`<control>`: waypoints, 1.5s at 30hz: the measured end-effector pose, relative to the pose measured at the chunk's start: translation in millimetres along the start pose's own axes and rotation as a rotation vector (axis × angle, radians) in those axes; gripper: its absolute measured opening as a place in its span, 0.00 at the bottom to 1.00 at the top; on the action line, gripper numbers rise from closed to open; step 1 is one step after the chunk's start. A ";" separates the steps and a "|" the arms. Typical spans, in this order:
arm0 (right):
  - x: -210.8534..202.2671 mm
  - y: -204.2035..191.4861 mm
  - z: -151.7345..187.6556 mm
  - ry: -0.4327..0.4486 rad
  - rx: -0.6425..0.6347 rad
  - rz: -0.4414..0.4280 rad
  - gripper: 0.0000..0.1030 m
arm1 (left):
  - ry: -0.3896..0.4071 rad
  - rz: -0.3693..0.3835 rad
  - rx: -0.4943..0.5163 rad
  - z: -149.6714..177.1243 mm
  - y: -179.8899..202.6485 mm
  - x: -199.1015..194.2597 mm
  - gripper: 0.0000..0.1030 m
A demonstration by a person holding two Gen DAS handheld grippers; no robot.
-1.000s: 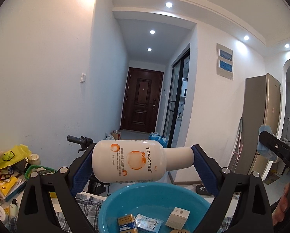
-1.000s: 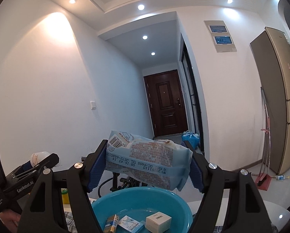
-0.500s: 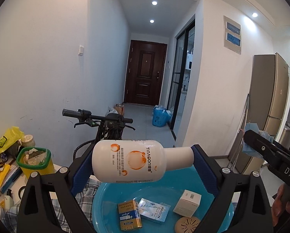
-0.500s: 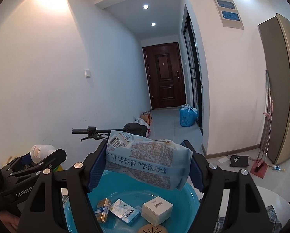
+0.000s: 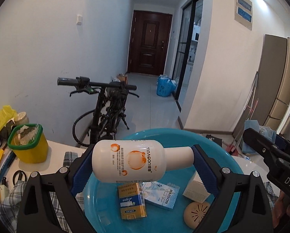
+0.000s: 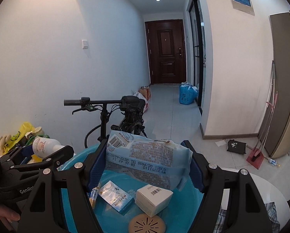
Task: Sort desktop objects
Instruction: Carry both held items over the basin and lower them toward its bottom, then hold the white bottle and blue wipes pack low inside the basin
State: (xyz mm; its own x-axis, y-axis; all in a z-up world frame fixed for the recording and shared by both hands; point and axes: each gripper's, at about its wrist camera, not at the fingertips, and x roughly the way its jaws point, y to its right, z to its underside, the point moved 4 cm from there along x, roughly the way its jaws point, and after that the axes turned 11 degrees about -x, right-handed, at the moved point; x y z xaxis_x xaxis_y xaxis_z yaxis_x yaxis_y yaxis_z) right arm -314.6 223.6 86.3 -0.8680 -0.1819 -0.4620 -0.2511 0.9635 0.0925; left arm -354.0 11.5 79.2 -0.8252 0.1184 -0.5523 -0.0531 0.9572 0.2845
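**Two grippers, each loaded, above the blue basin**

Far left on the counter point(image 5: 53, 147) sits a yellow bin with a green rim point(image 5: 27, 144), with a yellow bag point(image 5: 1, 120) and other clutter behind it and a pair of scissors point(image 5: 19, 175) in front. A checked cloth point(image 5: 69, 158) lies under the near edge of the blue basin point(image 5: 218, 151).

The left gripper point(image 5: 143, 162) has its jaws clamped on a white bottle point(image 5: 129, 160) with orange circles on its label. The bottle lies sideways, base against the left pad and cap end against the right pad, hanging over the basin. Below it, inside the basin, are a yellow and white pack point(image 5: 131, 202), a light blue box marked RAISON point(image 5: 163, 195), a white carton point(image 5: 196, 191) and a round tan disc with slots point(image 5: 196, 212).

To the right, the right gripper point(image 6: 145, 165) has its jaws closed on a soft blue and white packet point(image 6: 146, 165), squeezed from both sides and held above the same basin. In its view the blue box and the white carton lie just under the packet, with the tan disc nearest the camera. The left gripper and its bottle show at that view's left edge.

Behind the counter a black bicycle point(image 5: 106, 104) stands against the wall, and a dark door point(image 5: 148, 42) closes the hallway.
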 end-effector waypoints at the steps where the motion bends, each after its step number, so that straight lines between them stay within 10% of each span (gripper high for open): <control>1: 4.4 -0.3 2.4 -0.020 -0.010 0.001 0.70 | -0.014 -0.001 0.002 1.5 -0.4 4.0 0.93; 16: 55.9 -2.7 41.6 -0.254 -0.042 -0.090 0.70 | -0.189 -0.082 0.023 27.4 -14.6 53.8 0.93; 45: 85.5 2.9 66.9 -0.392 -0.046 -0.102 0.70 | -0.313 -0.131 0.018 48.8 -21.9 83.2 0.93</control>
State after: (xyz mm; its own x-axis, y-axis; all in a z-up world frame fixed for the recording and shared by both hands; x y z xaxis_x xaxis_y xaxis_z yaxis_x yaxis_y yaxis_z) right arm -360.9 224.0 -11.9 -0.6106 -0.1789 -0.7715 -0.3544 0.9329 0.0642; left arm -394.0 13.3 -11.3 -0.5990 0.0668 -0.7979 -0.1350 0.9738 0.1828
